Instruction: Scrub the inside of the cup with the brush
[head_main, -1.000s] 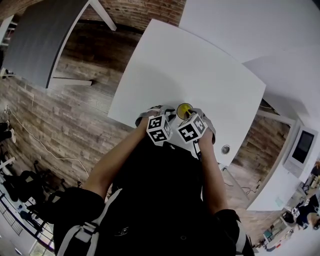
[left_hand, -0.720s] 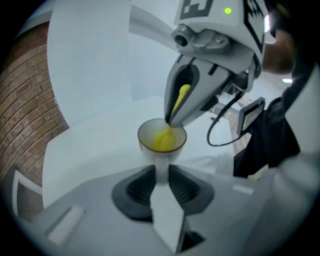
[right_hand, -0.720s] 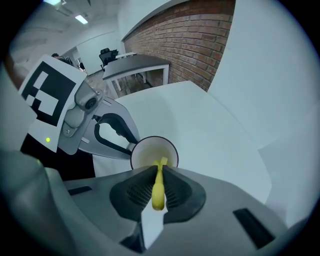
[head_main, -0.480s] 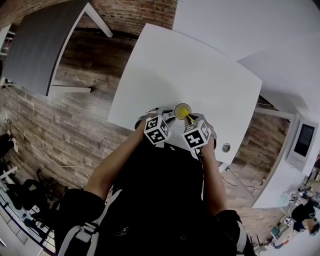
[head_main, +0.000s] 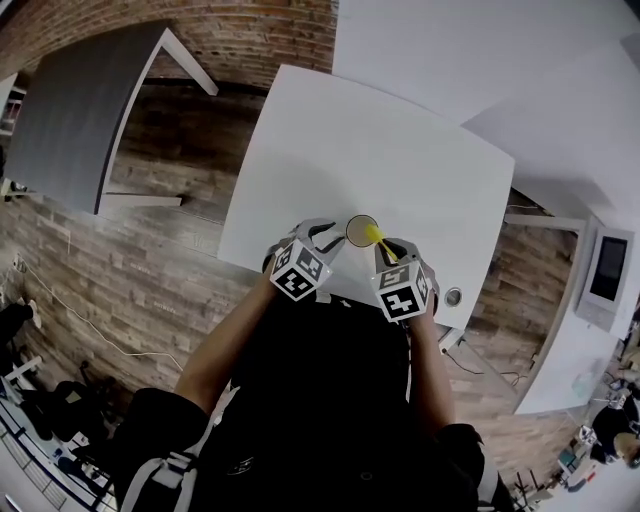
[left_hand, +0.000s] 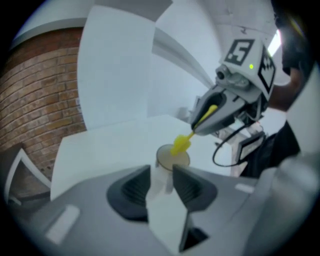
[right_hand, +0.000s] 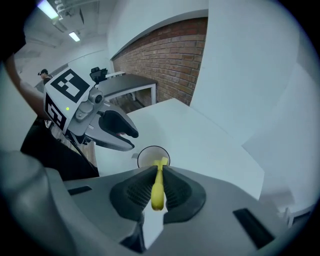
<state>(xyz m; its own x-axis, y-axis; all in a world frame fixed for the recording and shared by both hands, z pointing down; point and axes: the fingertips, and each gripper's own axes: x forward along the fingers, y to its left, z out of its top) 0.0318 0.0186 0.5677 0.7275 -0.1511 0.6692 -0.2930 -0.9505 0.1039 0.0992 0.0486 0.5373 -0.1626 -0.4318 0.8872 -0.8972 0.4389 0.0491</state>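
A pale translucent cup (head_main: 359, 230) stands upright near the front edge of the white table (head_main: 400, 140). My left gripper (head_main: 328, 237) is just left of it, its jaws opening; in the left gripper view the cup (left_hand: 172, 159) lies just beyond the fingertips, whose pads are off it. My right gripper (head_main: 390, 250) is shut on the handle of a yellow brush (right_hand: 158, 187). The brush head (left_hand: 180, 144) hovers over the cup's rim, at its right side. In the right gripper view the cup (right_hand: 153, 156) is straight ahead, with the left gripper (right_hand: 125, 136) beside it.
A dark grey table (head_main: 80, 90) stands at the upper left over wood flooring. A brick wall (right_hand: 170, 50) runs behind. A round cable grommet (head_main: 453, 297) sits in the white table's near right corner. White wall panels border the table's far side.
The left gripper's jaws have spread and drawn back left from the cup. The right gripper has pulled back toward me, lifting the brush head from inside the cup to its rim.
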